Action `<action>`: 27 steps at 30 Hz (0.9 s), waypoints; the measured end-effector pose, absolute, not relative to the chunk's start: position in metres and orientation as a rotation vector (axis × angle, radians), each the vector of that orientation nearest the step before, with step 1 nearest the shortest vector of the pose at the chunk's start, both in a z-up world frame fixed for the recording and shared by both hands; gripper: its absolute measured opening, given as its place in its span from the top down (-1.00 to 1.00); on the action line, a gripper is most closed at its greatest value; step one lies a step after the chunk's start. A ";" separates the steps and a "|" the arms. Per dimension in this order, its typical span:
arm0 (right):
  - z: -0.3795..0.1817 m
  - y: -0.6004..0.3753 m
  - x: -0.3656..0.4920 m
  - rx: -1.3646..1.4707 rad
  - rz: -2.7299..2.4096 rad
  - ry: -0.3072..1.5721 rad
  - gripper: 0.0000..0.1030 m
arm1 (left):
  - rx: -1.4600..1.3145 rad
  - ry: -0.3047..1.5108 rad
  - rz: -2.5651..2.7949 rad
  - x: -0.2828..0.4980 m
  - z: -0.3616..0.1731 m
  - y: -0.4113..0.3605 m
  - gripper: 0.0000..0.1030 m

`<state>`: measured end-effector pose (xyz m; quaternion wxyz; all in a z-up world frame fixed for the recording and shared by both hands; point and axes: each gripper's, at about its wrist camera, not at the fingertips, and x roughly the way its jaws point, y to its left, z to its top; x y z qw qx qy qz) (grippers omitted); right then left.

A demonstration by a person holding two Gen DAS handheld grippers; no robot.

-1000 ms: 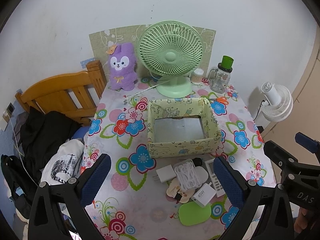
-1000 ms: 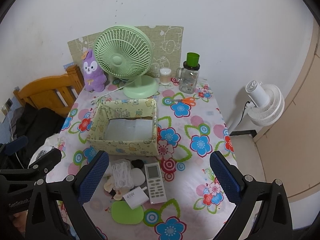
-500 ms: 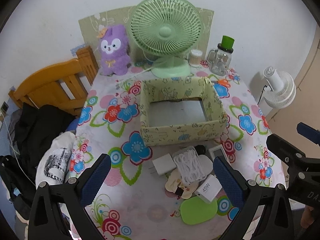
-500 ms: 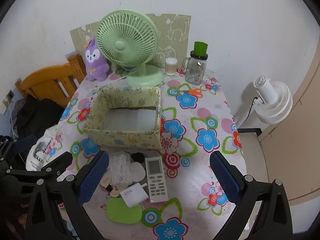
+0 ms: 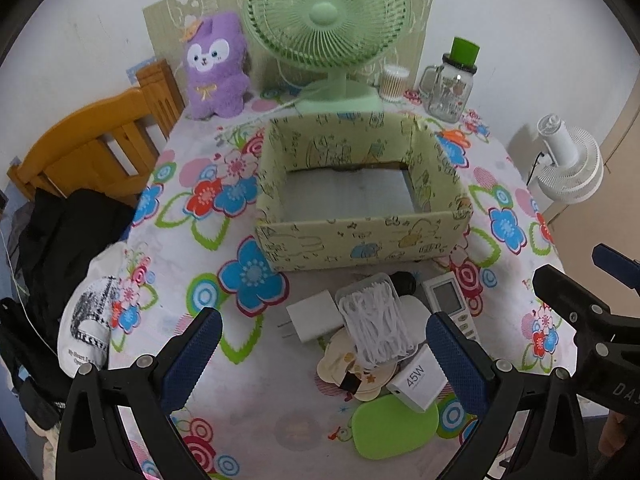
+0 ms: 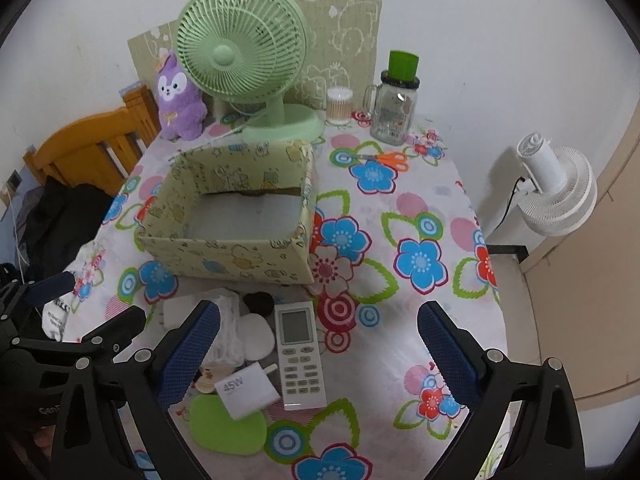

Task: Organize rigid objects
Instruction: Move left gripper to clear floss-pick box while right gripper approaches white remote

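A yellow patterned box (image 5: 360, 244) (image 6: 224, 252) stands open and empty mid-table. In front of it lies a pile: a white charger (image 5: 314, 318), a clear case of white cable (image 5: 378, 326), a 45W adapter (image 5: 418, 380) (image 6: 244, 392), a white remote (image 5: 450, 306) (image 6: 298, 354), a green flat case (image 5: 394, 428) (image 6: 226, 424), a small black object (image 6: 259, 302) and beige cards (image 5: 340, 364). My left gripper (image 5: 320, 360) is open above the pile. My right gripper (image 6: 320, 354) is open above the remote.
At the table's back stand a green fan (image 5: 328, 20), a purple plush (image 5: 216, 68), a swab jar (image 6: 339, 106) and a glass mug with green lid (image 6: 396, 100). Orange scissors (image 6: 386, 158) lie nearby. A wooden chair (image 5: 92, 152) with clothes is left; a white fan (image 6: 556, 192) right.
Both grippers have moved forward and down toward the table; the box and the pile now look larger and nearer. Both stay open and empty.
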<state>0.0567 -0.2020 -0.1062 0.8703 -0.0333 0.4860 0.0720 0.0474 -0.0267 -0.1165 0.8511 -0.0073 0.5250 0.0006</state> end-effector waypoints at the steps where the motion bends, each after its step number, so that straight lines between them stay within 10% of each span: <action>1: -0.111 -0.203 0.058 -0.075 0.150 1.025 -0.91 | -0.007 1.114 0.003 0.048 -0.121 -0.029 -0.99; 27: -0.187 -0.212 0.091 -0.111 0.217 1.165 -0.84 | -0.125 1.293 0.018 0.072 -0.206 -0.053 -0.85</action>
